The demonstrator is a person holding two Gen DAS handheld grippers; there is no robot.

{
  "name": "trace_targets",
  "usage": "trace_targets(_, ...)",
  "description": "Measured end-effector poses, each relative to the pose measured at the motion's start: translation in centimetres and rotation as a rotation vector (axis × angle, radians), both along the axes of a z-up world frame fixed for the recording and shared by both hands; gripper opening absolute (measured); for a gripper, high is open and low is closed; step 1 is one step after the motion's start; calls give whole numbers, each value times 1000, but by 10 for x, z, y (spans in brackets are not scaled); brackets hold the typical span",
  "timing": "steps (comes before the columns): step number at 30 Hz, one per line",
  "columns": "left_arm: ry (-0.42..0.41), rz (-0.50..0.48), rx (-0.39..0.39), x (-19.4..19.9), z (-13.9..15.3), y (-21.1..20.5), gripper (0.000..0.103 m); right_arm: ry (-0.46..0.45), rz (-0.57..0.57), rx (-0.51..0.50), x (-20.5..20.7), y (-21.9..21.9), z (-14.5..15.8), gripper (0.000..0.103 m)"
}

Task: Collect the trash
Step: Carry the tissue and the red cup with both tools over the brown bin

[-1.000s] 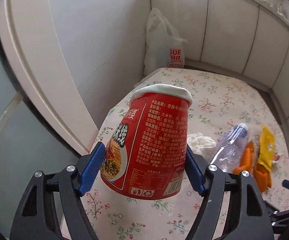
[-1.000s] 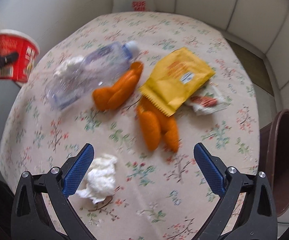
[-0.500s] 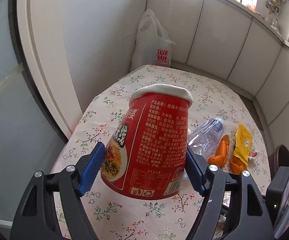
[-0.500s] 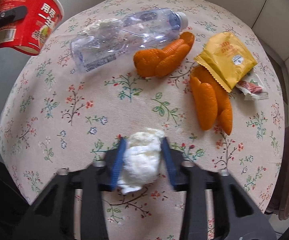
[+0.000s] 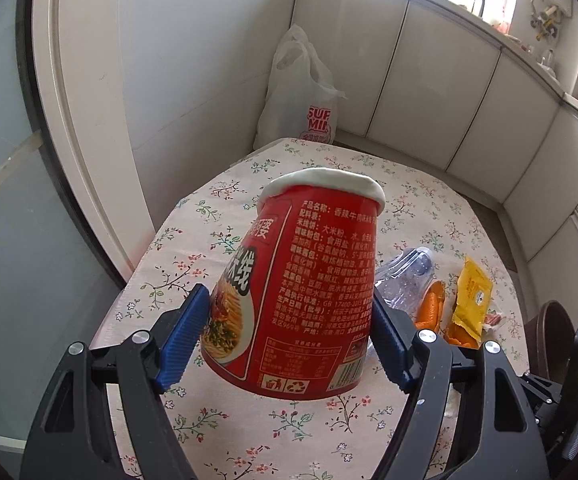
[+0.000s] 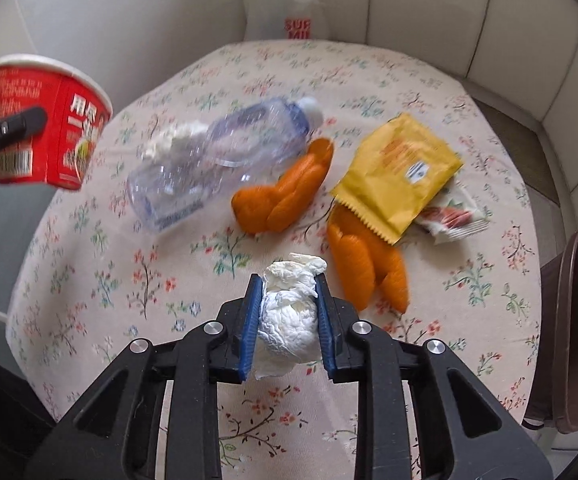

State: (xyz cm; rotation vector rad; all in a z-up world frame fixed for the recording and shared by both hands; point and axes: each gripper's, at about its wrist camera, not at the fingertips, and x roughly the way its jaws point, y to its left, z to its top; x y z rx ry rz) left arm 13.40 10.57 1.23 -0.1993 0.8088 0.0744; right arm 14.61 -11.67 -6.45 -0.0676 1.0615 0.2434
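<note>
Trash on the floral-clothed table (image 6: 101,264) is partly in hand as we work: our left gripper (image 5: 289,338) holds a red instant-noodle cup (image 5: 305,288) clear of the cloth, while our right gripper (image 6: 287,324) is closing on a crumpled white tissue (image 6: 289,316) pinched between its blue pads. In the right wrist view, a clear plastic bottle (image 6: 217,160) lies at 11 o'clock from that tissue, orange peels (image 6: 289,196) at 12, a yellow snack packet (image 6: 401,168) and small wrapper (image 6: 453,216) at 1 to 2. A brown bin (image 6: 577,332) stands at 3 o'clock. Nothing appears binned yet, we judge.
</note>
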Motion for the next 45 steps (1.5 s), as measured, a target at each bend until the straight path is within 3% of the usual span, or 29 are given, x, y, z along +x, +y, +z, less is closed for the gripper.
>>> trace_targets(24, -106, -135, -80, 0, 23, -94, 76, -286, -256, 1, -3, -93, 72, 26)
trace_targets(35, -191, -239, -101, -13, 38, -155, 76, -355, -378, 6, -20, -148, 92, 26)
trace_targets(45, -196, -320, -111, -14, 45, -205, 76, -417, -490, 1, -44, -195, 105, 26)
